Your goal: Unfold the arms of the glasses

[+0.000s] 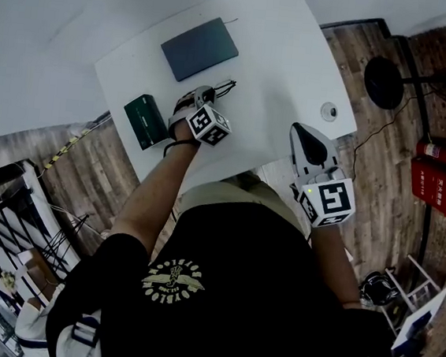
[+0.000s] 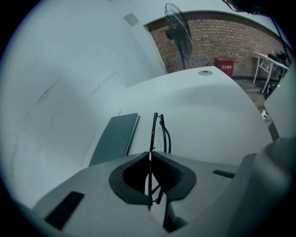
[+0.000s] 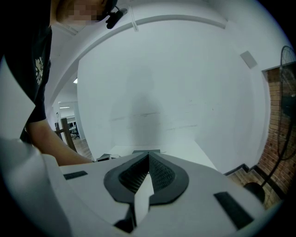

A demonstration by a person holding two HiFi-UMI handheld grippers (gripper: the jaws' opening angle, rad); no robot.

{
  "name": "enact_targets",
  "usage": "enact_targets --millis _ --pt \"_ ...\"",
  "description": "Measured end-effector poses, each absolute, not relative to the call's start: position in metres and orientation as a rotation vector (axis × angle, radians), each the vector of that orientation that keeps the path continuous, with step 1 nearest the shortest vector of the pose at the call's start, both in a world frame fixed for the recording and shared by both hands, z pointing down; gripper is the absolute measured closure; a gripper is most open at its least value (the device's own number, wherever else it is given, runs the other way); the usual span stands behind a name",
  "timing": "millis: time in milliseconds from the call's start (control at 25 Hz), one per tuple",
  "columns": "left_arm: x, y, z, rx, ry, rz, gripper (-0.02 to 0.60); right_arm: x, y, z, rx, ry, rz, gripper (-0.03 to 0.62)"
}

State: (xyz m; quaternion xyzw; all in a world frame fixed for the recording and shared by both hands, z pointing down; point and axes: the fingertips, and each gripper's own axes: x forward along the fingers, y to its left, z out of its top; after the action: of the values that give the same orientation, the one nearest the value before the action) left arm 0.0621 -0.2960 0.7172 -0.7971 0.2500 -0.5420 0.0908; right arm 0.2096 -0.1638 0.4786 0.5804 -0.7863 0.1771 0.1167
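Glasses were clamped in left gripper; right gripper closed, empty (4 o'clock). One-sided pinch might have twisted the frame loose.

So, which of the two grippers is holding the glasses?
The left gripper: its jaws are shut on the thin black glasses; the right gripper is shut on nothing.

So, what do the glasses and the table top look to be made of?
Glasses: thin black rods, likely metal wire, possibly slim plastic; too fine to settle. Table: smooth matte white top, probably laminate or painted board, with even colour and no grain.
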Motion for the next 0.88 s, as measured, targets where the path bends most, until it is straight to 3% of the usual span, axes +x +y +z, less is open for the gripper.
enact_targets --millis 880 --pt "0.042 -0.275 0.589 -2.945 1.327 -1.004 0.561 0.189 -0.159 0.436 1.608 -2.451 0.368 0.594"
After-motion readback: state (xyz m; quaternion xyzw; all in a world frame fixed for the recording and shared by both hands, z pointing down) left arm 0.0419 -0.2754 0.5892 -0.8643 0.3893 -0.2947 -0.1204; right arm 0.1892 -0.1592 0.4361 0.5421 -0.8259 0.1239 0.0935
